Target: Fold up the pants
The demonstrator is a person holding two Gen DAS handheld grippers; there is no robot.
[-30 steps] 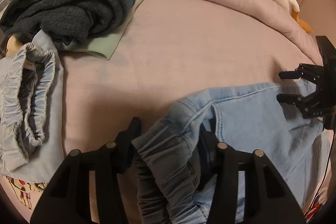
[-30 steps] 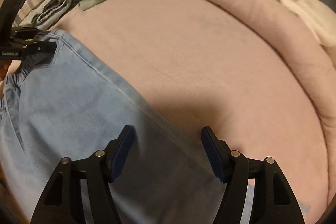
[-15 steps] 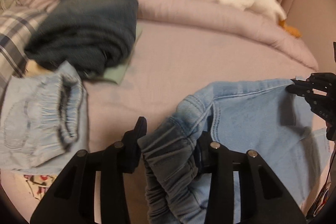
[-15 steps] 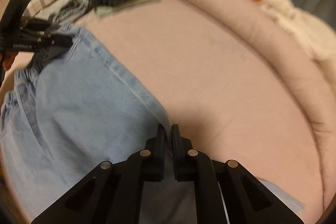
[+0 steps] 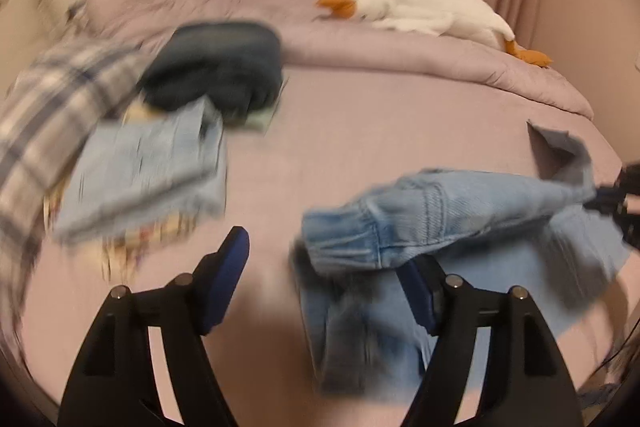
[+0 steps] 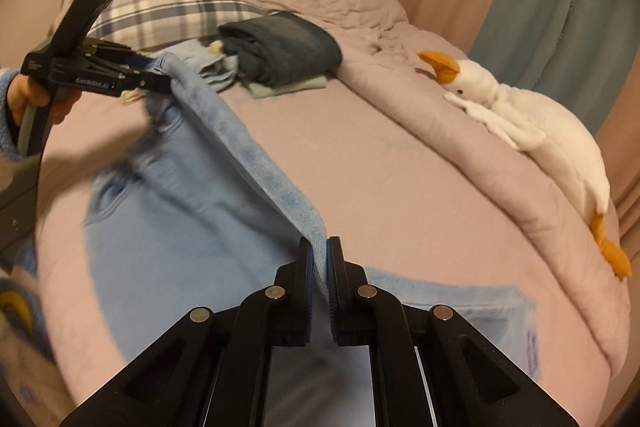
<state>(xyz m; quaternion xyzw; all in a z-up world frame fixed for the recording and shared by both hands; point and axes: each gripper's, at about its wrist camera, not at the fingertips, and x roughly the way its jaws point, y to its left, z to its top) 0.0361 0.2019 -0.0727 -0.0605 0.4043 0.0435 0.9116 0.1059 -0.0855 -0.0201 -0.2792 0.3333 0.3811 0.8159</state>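
Gripping light-blue pants [image 6: 192,211], right gripper [image 6: 319,255] jaws clamped on hem, left gripper [image 5: 324,267] jaws apart, marked "GenRobot.AI"

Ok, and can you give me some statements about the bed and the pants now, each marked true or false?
1. The right hand-held gripper is shut on an edge of the light blue pants. True.
2. The plush goose lies on the plaid pillow. False: it lies on the bunched pink duvet.
3. A dark folded garment rests on a pale green one. True.
4. The pants lie fully flat. False: one edge is raised, running up to the left hand-held gripper.
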